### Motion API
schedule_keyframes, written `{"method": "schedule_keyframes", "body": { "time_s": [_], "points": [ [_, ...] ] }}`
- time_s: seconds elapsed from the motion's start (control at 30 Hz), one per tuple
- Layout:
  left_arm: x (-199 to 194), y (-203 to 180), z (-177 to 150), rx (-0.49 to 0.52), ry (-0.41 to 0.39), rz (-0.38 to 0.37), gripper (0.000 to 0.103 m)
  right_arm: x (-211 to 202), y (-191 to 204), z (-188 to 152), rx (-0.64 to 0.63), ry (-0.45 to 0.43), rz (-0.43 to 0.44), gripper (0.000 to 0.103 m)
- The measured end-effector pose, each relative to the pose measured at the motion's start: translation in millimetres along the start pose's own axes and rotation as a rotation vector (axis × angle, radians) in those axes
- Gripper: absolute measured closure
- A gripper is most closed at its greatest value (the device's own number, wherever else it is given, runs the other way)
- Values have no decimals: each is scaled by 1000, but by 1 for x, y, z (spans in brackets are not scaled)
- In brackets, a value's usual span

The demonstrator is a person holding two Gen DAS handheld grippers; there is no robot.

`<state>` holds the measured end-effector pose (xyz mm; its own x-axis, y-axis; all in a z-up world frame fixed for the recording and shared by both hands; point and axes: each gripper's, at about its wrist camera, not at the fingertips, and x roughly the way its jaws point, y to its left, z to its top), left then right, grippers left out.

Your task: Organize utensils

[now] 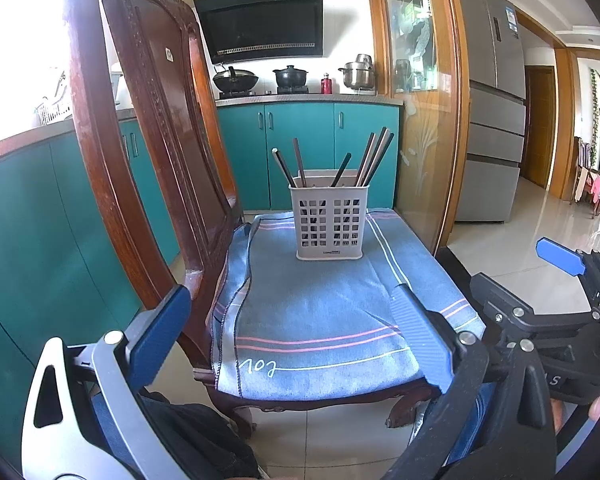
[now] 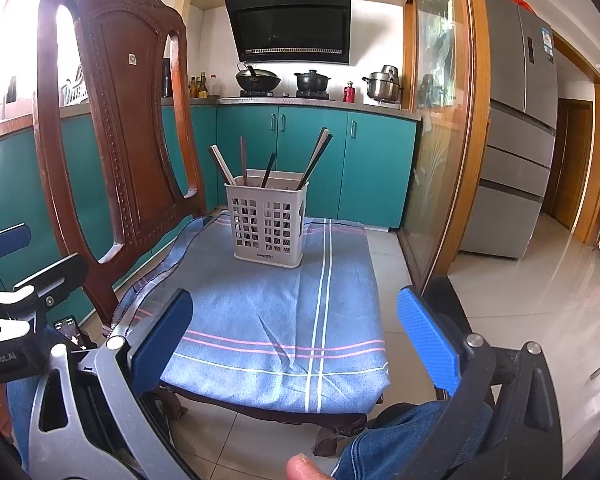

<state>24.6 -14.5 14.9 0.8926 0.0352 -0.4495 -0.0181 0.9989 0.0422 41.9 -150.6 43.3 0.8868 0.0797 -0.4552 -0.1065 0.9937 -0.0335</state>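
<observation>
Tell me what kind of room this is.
A home kitchen, most likely: a range hood hangs over a stove with a wok and pots, teal cabinets run below, and a fridge stands to the right.

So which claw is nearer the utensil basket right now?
Neither clearly. The left claw and right claw both hang open at the chair's front edge, well short of the utensil basket, the left nearer the chair back.
</observation>
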Motion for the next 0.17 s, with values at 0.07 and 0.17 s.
{"method": "schedule_keyframes", "body": {
  "time_s": [0.07, 0.17],
  "points": [
    [3, 0, -1, -3, 11, -1, 4, 1, -2, -1, 2, 4, 1, 3],
    [8, -1, -3, -7, 25, -2, 4, 4, -3, -1, 6, 11, 3, 3]
  ]
}}
